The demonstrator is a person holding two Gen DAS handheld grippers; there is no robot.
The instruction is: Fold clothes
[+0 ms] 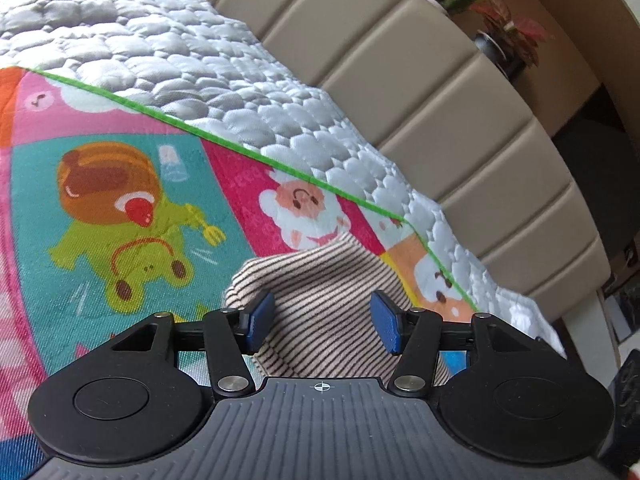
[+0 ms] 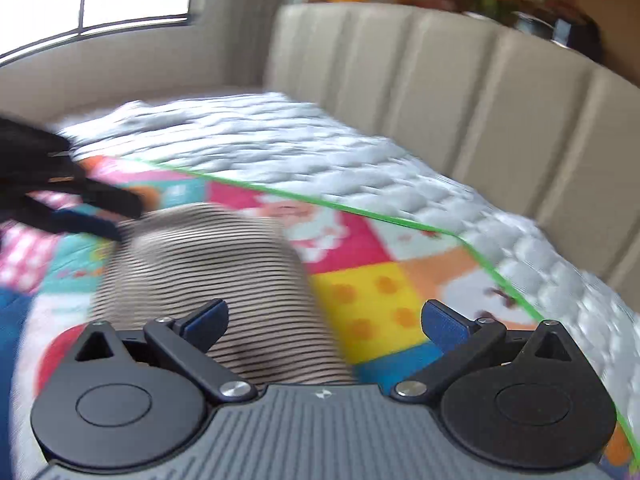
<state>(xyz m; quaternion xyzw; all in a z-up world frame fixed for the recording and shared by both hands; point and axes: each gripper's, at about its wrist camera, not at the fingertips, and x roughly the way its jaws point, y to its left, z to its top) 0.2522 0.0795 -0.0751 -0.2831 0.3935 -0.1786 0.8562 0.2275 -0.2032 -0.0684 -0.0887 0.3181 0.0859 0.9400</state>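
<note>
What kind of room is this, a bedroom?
Probably a bedroom: a quilted bedspread lies against a padded headboard, with a cartoon blanket and a striped garment on top.

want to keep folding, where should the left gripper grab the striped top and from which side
Probably the raised rounded fold of the striped top just ahead of the open left gripper. Come straight forward and down from the near side: that edge humps up off the cartoon blanket, so the blue pads can pinch it.

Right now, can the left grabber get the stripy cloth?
Probably yes. The left gripper stands open with the striped garment lying right between and beyond its fingers on the cartoon blanket, nothing in the way.
</note>
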